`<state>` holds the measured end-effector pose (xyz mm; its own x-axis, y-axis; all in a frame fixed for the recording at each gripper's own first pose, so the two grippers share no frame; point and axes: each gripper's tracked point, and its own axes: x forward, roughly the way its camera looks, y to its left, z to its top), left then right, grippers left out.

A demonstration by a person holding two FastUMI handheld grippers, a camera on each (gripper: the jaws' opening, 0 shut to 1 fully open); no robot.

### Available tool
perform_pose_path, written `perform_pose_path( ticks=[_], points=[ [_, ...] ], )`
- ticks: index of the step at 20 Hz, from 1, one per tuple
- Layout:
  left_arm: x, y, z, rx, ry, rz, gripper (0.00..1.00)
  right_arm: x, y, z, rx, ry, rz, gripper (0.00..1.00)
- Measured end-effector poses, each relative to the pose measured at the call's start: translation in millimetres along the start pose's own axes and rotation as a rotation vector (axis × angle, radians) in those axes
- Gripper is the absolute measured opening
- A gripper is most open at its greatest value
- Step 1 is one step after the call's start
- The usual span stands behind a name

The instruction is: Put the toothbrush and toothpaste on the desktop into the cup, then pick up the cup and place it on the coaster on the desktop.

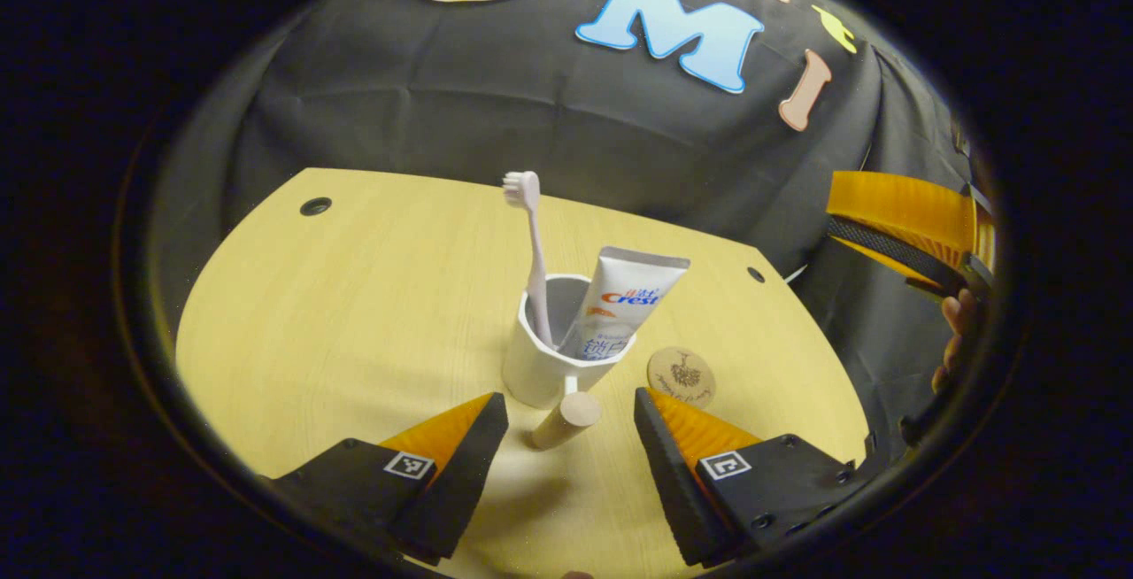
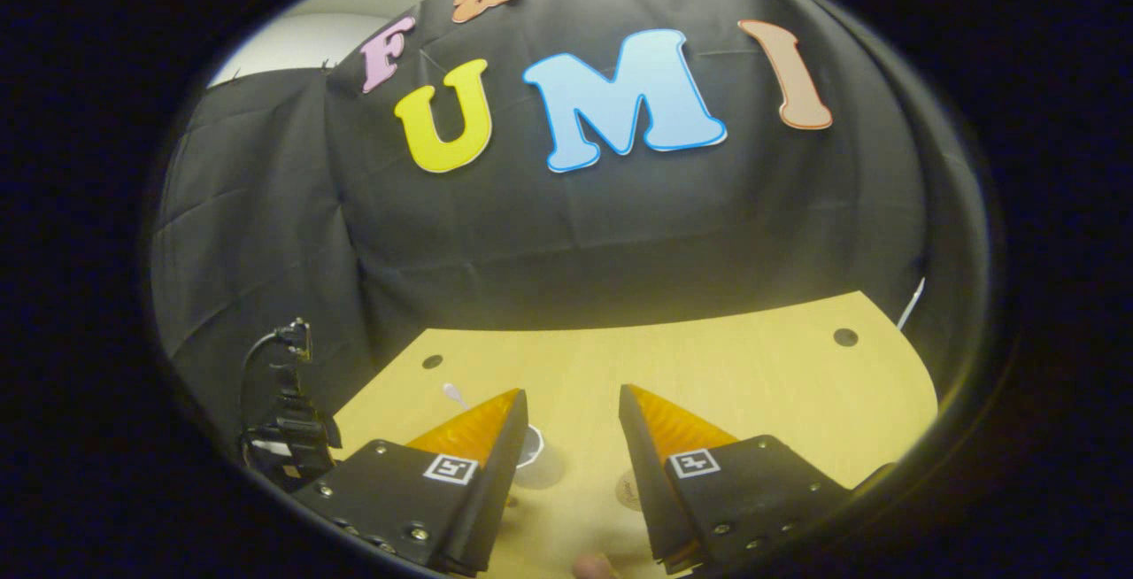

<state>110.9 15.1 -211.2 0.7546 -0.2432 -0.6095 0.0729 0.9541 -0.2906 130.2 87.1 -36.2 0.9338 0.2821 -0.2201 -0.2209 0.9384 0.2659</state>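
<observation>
The cup (image 1: pixel 547 365) stood upright on the pale wooden table (image 1: pixel 354 313), its wooden handle (image 1: pixel 566 420) pointing toward the left claw (image 1: pixel 571 415), whose fingers spread wide on either side of that handle without touching it. Black cloth walled the booth behind. The toothpaste (image 1: pixel 620 300) and toothbrush (image 1: pixel 534 251) leaned inside the cup. A round coaster (image 1: pixel 681 375) lay just beside the cup. The right claw (image 2: pixel 574 415) hung wide apart above the table (image 2: pixel 752 366).
</observation>
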Motion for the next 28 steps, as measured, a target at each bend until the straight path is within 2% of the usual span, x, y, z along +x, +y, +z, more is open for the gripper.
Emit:
perform_pose_path(
  ticks=[1, 2, 3, 5, 6, 7, 10, 12, 13, 14, 15, 16, 17, 18, 19, 20, 21, 22, 23, 24, 25, 26, 28],
  points=[
    [4.5, -2.1, -0.3, 0.006, 0.009, 0.002, 0.94, -3.1, -8.0, -0.8, -0.006, -0.006, -0.015, 0.64],
    [8.6, -2.7, -0.5, 0.011, 0.019, 0.008, 0.94, -5.7, -14.3, -2.6, -0.013, -0.009, -0.028, 0.59],
    [12.8, -3.6, -1.5, 0.015, 0.031, 0.015, 0.94, -8.4, -20.8, -3.9, -0.018, -0.008, -0.041, 0.64],
    [24.8, -1.7, -8.1, 0.027, 0.076, 0.041, 0.94, -14.4, -33.2, -12.8, -0.01, 0.022, -0.052, 0.64],
    [29.5, 0.7, -12.2, 0.03, 0.097, 0.056, 0.93, -15.8, -38.3, -17.0, 0.01, 0.043, -0.051, 0.59],
    [32.8, 4.1, -15.5, 0.031, 0.119, 0.073, 0.93, -17.5, -41.5, -19.4, 0.027, 0.052, -0.05, 0.64],
    [46.5, 14.4, -23.2, 0.037, 0.181, 0.12, 0.92, -17.6, -58.6, -30.8, 0.074, 0.078, -0.067, 0.64],
    [52.5, 18.6, -29.9, 0.035, 0.206, 0.139, 0.78, -17.9, -65.9, -38.7, 0.104, 0.106, -0.068, 0.64],
    [54.2, 20.5, -31.7, 0.036, 0.219, 0.149, 0.71, -18.5, -69.4, -40.5, 0.113, 0.112, -0.07, 0.6],
    [54.3, 21.7, -33.4, 0.031, 0.227, 0.16, 0.7, -18.8, -72.6, -41.8, 0.122, 0.116, -0.073, 0.64],
    [55.4, 20.3, -35.2, 0.022, 0.232, 0.157, 0.6, -19.0, -75.8, -42.7, 0.131, 0.119, -0.075, 0.6],
    [55.8, 19.4, -37.4, 0.015, 0.234, 0.163, 0.62, -18.6, -77.6, -43.0, 0.142, 0.123, -0.077, 0.64],
    [58.1, 19.8, -39.2, 0.012, 0.235, 0.173, 0.48, -18.6, -79.5, -44.1, 0.156, 0.126, -0.077, 0.64],
    [58.1, 21.2, -39.6, 0.021, 0.24, 0.185, 0.41, -19.5, -80.9, -43.9, 0.165, 0.124, -0.076, 0.64],
    [56.6, 21.1, -44.0, 0.034, 0.261, 0.2, 0.46, -20.4, -82.0, -43.6, 0.169, 0.122, -0.076, 0.64],
    [56.6, 21.2, -45.6, 0.06, 0.271, 0.214, 0.4, -21.2, -83.1, -44.2, 0.164, 0.121, -0.08, 0.59],
    [58.6, 23.5, -44.3, 0.084, 0.266, 0.233, 0.36, -22.4, -84.9, -45.2, 0.16, 0.122, -0.083, 0.64],
    [59.5, 27.1, -42.8, 0.122, 0.27, 0.245, 0.32, -23.2, -85.7, -45.4, 0.158, 0.123, -0.083, 0.59],
    [60.4, 26.9, -42.0, 0.136, 0.257, 0.249, 0.32, -24.3, -86.7, -45.5, 0.16, 0.124, -0.081, 0.59],
    [61.2, 21.6, -42.1, 0.141, 0.248, 0.24, 0.28, -26.0, -88.0, -46.3, 0.161, 0.124, -0.083, 0.64],
    [62.3, 14.2, -40.3, 0.136, 0.233, 0.228, 0.28, -28.4, -90.9, -46.6, 0.164, 0.123, -0.085, 0.59],
    [62.9, 10.4, -36.9, 0.14, 0.216, 0.22, 0.28, -29.3, -93.1, -46.1, 0.166, 0.12, -0.088, 0.64],
    [60.3, -0.7, -35.6, 0.134, 0.209, 0.201, 0.28, -32.9, -96.8, -45.4, 0.176, 0.117, -0.09, 0.64]
  ],
)
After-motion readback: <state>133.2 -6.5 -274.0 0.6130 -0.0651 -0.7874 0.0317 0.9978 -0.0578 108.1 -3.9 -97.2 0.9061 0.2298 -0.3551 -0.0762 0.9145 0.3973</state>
